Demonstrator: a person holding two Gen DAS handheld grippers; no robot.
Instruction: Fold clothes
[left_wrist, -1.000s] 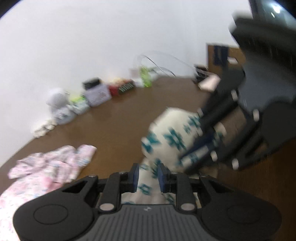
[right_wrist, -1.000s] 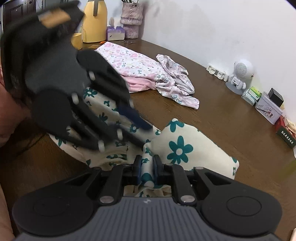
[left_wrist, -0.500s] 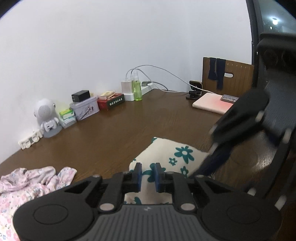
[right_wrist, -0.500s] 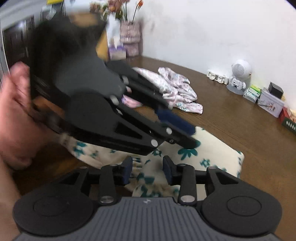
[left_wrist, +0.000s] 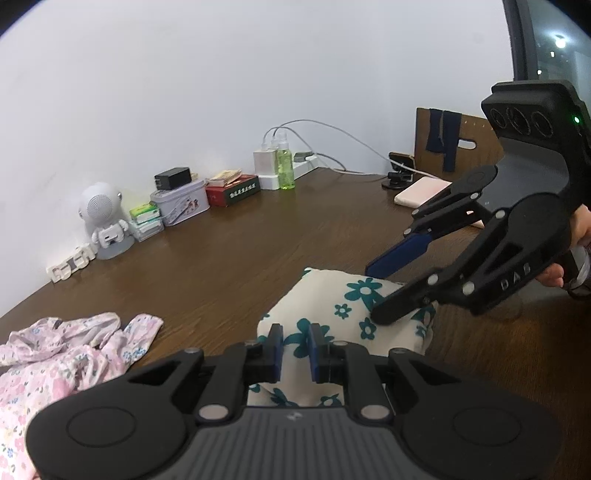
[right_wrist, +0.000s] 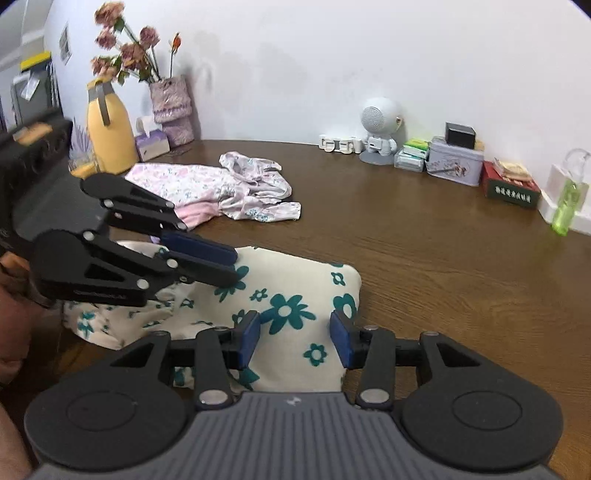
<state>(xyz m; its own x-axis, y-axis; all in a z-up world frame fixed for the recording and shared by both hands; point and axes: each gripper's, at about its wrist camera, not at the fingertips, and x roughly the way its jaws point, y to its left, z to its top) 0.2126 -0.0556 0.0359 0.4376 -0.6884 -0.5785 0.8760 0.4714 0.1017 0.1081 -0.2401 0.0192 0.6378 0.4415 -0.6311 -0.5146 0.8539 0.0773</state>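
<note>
Since 0.5 s ago the right tongs have spread wide, the left tongs stay slightly parted, both empty over the folded cloth on the tabletop.

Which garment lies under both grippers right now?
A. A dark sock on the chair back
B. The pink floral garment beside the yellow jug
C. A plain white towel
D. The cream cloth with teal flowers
D. The cream cloth with teal flowers lies folded on the table, right in front of the right gripper, whose jaws stand open, and the left gripper; the pink floral garment lies farther back.
</note>
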